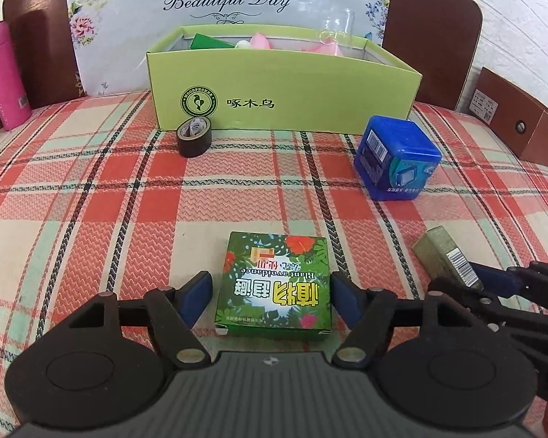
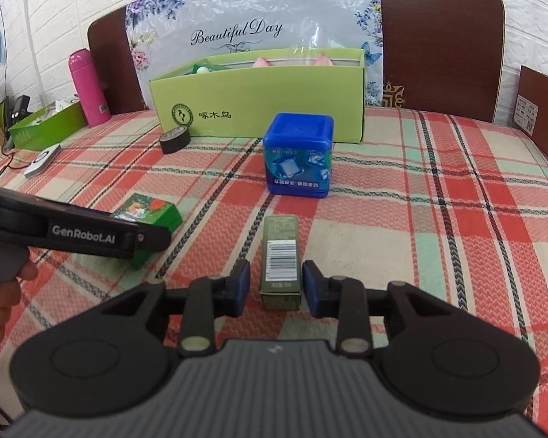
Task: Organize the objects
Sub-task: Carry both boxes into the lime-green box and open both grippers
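On the plaid tablecloth [image 1: 91, 189], in front of the light green open box [image 1: 281, 87], both grippers are held low and level, pointing toward that box. The left gripper [image 1: 271, 297] is spread wide around a flat green carton [image 1: 276, 284], whose readable print includes "Plant avoidance"; small gaps are seen between its blue pads [image 1: 197, 292] and the carton's sides. The right gripper [image 2: 276, 288] is opened more narrowly around a slim olive box [image 2: 281, 262] bearing a barcode, with neither pad clearly touching it. On the open box's front wall a round "WOODPECKER" emblem and the characters 啄木鸟 are printed. A black tape roll [image 1: 193, 137] stands just before that wall, and a blue cube container [image 2: 299, 155] sits nearer the grippers, to the roll's right. "Beautiful Day" is written on the floral panel [image 1: 226, 3] behind the open box, and "GenRobot.AI" is read on the left gripper's side in the right wrist view.
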`<state>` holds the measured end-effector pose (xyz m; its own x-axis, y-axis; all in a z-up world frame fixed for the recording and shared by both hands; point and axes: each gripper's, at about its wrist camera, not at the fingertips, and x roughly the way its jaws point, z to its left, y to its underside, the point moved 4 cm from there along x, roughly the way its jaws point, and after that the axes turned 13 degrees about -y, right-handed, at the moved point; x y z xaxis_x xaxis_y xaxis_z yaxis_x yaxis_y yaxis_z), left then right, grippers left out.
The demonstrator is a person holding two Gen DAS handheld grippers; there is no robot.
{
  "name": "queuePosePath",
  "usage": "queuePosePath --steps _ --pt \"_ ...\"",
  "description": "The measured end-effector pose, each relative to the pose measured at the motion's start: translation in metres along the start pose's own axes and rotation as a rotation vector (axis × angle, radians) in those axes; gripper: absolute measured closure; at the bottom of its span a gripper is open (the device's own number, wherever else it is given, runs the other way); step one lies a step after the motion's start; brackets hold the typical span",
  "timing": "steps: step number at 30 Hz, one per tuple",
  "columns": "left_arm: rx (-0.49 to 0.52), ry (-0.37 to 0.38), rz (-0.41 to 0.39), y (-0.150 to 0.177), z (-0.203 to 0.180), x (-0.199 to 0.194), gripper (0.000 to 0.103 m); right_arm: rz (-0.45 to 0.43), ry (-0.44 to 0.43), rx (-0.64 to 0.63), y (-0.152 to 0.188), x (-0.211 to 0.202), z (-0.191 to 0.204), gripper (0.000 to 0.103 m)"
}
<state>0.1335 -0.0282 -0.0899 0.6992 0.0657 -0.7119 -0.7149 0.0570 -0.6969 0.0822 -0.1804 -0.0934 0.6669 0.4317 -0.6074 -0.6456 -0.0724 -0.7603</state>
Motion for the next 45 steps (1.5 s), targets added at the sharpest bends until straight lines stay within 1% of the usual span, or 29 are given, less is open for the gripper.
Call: queuePosePath --steps 5,7,8,9,12,14,16,21,26,29,32,36,41,45 --pt "-0.01 0.004 -0.002 0.0 0.001 0.002 0.03 -0.004 0.011 0.01 -0.002 0.004 0.0 0.072" --pt "-0.004 0.007 -0.006 0.0 0.001 0.002 0.033 -0.002 0.005 0.007 -0.002 0.006 0.002 0.073" --pt "0.001 0.011 -0.013 -0.001 0.001 0.001 0.039 -0.001 0.006 0.003 -0.001 0.007 0.003 0.078" --pt "0.002 0.013 -0.014 -0.001 0.001 0.0 0.04 0.0 0.004 -0.003 -0.001 0.007 0.004 0.081" --pt "-0.023 0.049 -0.004 -0.003 0.004 -0.002 0.04 -0.002 -0.026 -0.001 -0.004 0.006 0.008 0.081" --pt "-0.035 0.071 -0.013 -0.008 0.005 -0.009 0.04 -0.019 -0.043 -0.008 -0.009 0.002 0.011 0.081" --pt "-0.034 0.081 -0.046 -0.015 0.006 -0.018 0.04 -0.049 -0.054 -0.02 -0.019 -0.004 0.014 0.081" --pt "-0.029 0.112 -0.16 -0.052 0.008 -0.045 0.04 -0.136 -0.079 -0.052 -0.056 -0.017 0.014 0.081" --pt "-0.035 0.122 -0.247 -0.096 0.009 -0.056 0.04 -0.221 -0.071 -0.085 -0.102 -0.02 0.007 0.081" --pt "-0.049 0.134 -0.293 -0.122 0.009 -0.056 0.04 -0.262 -0.05 -0.106 -0.128 -0.016 0.0 0.081" --pt "-0.067 0.142 -0.313 -0.148 0.009 -0.049 0.04 -0.289 -0.035 -0.117 -0.152 -0.004 -0.009 0.081" --pt "-0.074 0.116 -0.315 -0.177 0.008 -0.029 0.04 -0.293 -0.033 -0.117 -0.179 0.024 -0.023 0.081" --pt "-0.097 0.094 -0.289 -0.206 0.011 0.006 0.04 -0.271 -0.029 -0.137 -0.197 0.062 -0.032 0.081" --pt "-0.086 0.07 -0.268 -0.221 0.011 0.035 0.04 -0.245 -0.029 -0.137 -0.204 0.096 -0.04 0.081"
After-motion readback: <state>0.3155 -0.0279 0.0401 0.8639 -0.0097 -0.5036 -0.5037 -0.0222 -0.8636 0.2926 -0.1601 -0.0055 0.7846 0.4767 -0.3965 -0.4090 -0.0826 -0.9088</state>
